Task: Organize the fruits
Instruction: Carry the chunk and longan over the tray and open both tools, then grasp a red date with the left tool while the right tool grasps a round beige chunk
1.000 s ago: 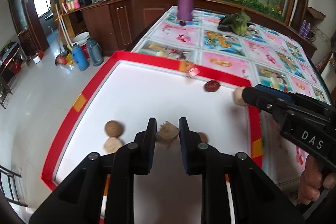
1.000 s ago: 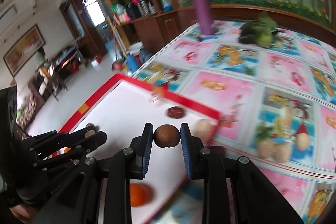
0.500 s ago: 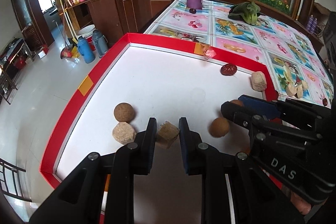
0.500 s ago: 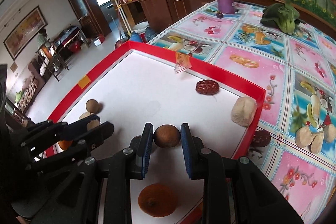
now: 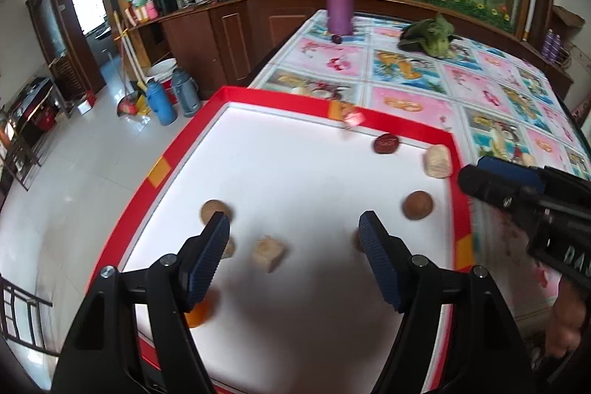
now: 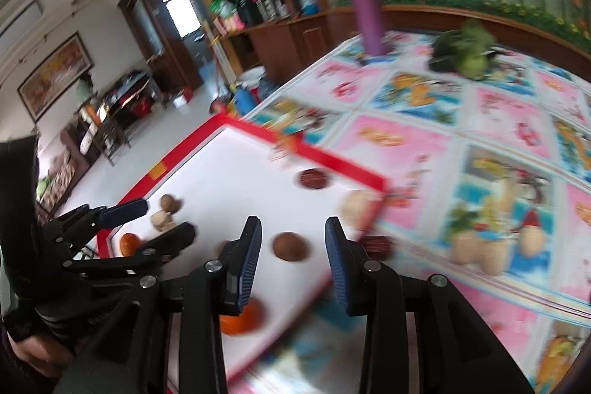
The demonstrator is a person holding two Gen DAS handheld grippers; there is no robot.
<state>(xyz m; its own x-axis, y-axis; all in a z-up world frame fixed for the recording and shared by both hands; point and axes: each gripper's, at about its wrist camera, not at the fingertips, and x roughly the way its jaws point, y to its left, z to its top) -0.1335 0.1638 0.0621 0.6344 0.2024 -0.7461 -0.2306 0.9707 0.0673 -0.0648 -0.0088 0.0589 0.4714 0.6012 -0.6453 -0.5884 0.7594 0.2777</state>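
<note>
White letters "DA" (rest cut off) on right claw (image 5: pixel 495 180) body.

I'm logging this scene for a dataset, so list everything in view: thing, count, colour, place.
Red-rimmed white tray: one, on the table's near-left end.
Round brown fruits: two, one near the tray's left rim, one near its right rim.
Pale beige chunks: three, one central, one partly behind the left finger, one in the far-right corner.
Dark red wrinkled fruit: one, by the far rim.
Orange fruits: two, at the tray's near edge and near-left corner.
Dark red fruit off the tray: one, on the cloth.
Patterned pink-and-blue tablecloth: one, covering the table.
Purple bottle: one, far end.
Green leafy vegetable: one, far end.
Left gripper: black, open above the tray.
Right gripper: black, open, over a brown fruit.
</note>
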